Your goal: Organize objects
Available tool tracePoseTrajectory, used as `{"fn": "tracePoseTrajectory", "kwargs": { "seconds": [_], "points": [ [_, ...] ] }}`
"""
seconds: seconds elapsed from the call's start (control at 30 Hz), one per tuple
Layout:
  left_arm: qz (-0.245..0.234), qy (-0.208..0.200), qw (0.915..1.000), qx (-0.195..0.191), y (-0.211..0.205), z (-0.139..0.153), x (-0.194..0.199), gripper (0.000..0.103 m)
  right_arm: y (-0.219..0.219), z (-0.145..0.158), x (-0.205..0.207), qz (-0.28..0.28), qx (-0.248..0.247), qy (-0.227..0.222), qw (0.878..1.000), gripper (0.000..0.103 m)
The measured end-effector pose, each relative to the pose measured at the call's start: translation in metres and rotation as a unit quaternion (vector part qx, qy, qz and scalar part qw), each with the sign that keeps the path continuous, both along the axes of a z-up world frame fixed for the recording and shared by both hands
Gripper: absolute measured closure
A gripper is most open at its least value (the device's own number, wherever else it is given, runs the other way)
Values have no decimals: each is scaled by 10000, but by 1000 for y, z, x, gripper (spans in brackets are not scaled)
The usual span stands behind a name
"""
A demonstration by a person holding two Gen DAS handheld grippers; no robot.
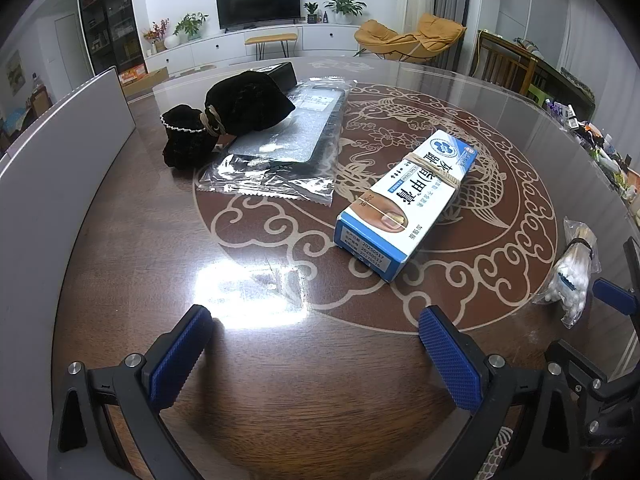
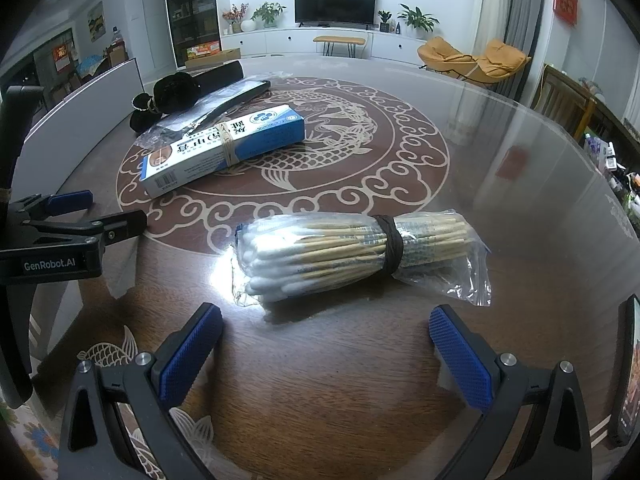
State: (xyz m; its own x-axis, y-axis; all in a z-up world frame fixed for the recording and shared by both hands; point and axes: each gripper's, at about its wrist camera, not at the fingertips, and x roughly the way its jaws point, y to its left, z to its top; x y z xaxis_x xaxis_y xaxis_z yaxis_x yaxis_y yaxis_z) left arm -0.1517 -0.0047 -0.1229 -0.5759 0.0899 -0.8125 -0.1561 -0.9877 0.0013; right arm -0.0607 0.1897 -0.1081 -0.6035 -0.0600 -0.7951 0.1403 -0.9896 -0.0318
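Note:
A blue and white box [image 1: 404, 196] bound with a rubber band lies on the round table, ahead of my open left gripper [image 1: 316, 332]. Behind it lie a clear-wrapped dark flat package [image 1: 288, 140] and a black velvet pouch [image 1: 224, 120]. A bag of cotton swabs [image 2: 352, 254] tied with a black band lies just ahead of my open right gripper [image 2: 326, 330]; it also shows in the left wrist view [image 1: 572, 276]. The box shows in the right wrist view [image 2: 224, 144] too. Both grippers are empty.
The brown table [image 1: 280, 380] has a glass top with a fish pattern. A grey panel [image 1: 60, 184] stands along its left edge. A phone [image 2: 628, 372] lies at the right edge. The left gripper's body [image 2: 56, 240] sits at left. Chairs and clutter stand at right.

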Motion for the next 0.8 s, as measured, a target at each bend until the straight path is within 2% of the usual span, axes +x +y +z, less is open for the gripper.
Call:
{"fn": "tracePoseTrajectory", "kwargs": {
  "seconds": [0.8],
  "points": [
    [-5,0,10000,2,0,0,0,0,0,0,-1,25,-14,-11,10000,0]
  ]
}}
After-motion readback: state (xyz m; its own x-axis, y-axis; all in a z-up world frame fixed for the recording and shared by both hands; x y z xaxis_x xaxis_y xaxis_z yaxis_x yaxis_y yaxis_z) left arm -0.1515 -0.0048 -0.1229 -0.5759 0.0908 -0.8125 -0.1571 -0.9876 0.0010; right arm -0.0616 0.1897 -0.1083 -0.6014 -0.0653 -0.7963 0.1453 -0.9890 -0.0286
